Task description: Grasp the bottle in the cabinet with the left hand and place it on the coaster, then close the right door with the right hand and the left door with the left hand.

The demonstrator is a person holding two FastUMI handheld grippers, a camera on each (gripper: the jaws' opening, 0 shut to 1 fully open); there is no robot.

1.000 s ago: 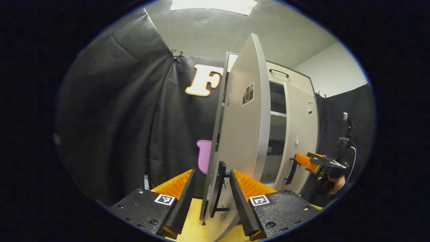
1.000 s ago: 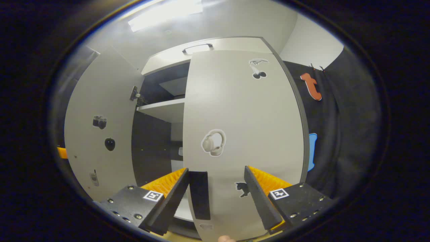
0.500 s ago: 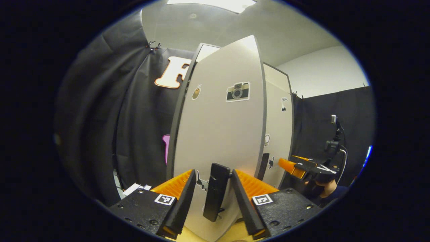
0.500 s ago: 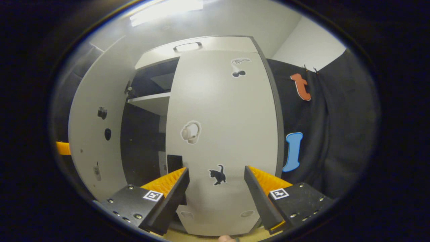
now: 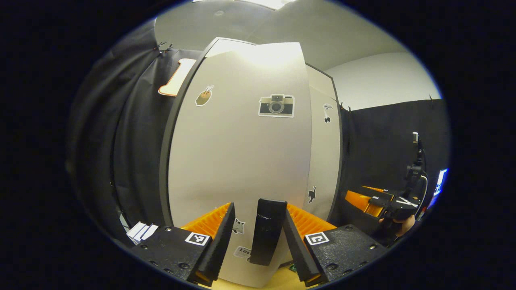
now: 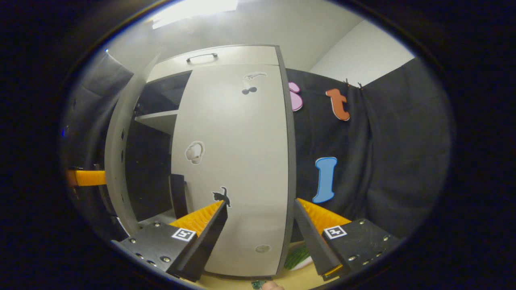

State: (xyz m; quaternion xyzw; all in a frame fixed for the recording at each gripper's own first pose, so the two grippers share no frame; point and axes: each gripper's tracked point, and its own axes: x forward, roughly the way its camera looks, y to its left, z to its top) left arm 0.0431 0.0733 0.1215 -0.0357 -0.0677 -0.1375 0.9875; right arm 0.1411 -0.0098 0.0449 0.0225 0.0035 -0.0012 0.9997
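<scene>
The tall pale-grey left cabinet door [image 5: 242, 161], the one with the camera sticker, has swung a long way round in the last second: a moment ago it stood nearly edge-on with the shelves showing beside it, and now its flat face looks almost straight at the left gripper [image 5: 255, 237]. That gripper's black-and-orange fingers stand a little apart on either side of the door's slim black bar handle [image 5: 267, 230], straddling it; I can't tell whether the pads actually press on it. In the right gripper view a dark opening and a shelf edge show between the two doors, so from here I'd say the left door is not yet home. The pale-grey right cabinet door [image 6: 238, 161], with the small black cat sticker, looks flush against the cabinet frame, and the right gripper [image 6: 260, 231] has drawn back from it and drifted sideways, its fingers spread wide with nothing between them; farther off in the left gripper view it hangs beside the cabinet in the person's hand [image 5: 405, 223]. The bottle isn't something I can pick out from either angle, and the bit of green by the right door's foot is too small to name. Judging by this, only the last push on the left door remains.
</scene>
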